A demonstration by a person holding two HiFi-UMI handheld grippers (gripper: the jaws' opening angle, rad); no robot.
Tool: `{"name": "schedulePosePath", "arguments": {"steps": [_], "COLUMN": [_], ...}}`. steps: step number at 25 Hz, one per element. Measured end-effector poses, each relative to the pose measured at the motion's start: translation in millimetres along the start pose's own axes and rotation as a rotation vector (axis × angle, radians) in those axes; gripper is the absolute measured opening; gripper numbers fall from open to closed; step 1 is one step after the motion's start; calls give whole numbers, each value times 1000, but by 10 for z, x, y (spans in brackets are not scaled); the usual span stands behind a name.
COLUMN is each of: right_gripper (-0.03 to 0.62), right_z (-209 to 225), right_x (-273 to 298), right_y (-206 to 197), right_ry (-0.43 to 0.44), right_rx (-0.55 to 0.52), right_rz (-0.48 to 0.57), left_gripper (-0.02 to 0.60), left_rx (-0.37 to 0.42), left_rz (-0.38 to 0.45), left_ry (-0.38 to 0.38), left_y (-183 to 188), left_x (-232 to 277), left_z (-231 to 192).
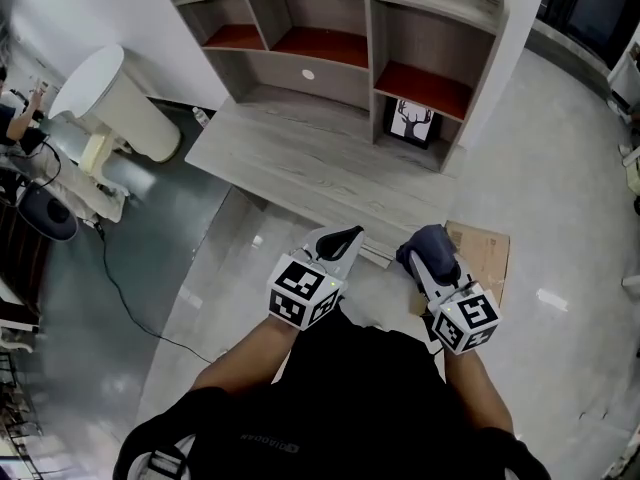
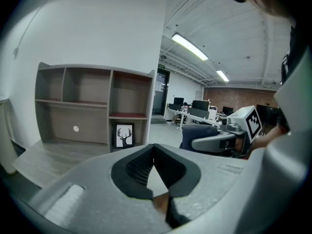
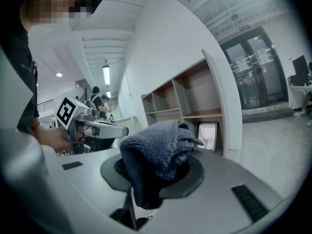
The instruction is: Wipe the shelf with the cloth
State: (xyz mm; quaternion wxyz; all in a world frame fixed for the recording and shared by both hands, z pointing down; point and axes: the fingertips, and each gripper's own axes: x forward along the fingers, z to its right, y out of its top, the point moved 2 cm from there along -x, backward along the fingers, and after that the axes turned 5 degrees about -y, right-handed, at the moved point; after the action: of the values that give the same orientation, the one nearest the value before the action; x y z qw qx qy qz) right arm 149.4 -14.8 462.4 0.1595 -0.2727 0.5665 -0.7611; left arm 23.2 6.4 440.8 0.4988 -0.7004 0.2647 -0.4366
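The grey wooden shelf unit with red-brown boards stands ahead on its wide desk top; it also shows in the left gripper view and the right gripper view. A dark blue cloth is bunched in my right gripper, which is shut on it. In the head view the cloth and right gripper sit just short of the desk's front edge. My left gripper is shut with nothing in it, beside the right one.
A framed deer picture stands in the lower right compartment. A white round piece of furniture stands left of the desk. Flat cardboard lies on the floor by my right gripper. A cable runs across the floor at left.
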Motion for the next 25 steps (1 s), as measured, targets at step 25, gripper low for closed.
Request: {"name": "schedulePosePath", "arguments": {"steps": [25], "right_gripper": [104], "right_z": [91], "right_x": [1617], "right_y": [619], "right_ry": [-306], "right_rx": [16], "right_rz": [32], "left_gripper": [9], "left_rx": [114], "left_rz": [-4], "left_ry": [-307], "left_y": [743], "left_x": [662], "left_z": [-1768]}}
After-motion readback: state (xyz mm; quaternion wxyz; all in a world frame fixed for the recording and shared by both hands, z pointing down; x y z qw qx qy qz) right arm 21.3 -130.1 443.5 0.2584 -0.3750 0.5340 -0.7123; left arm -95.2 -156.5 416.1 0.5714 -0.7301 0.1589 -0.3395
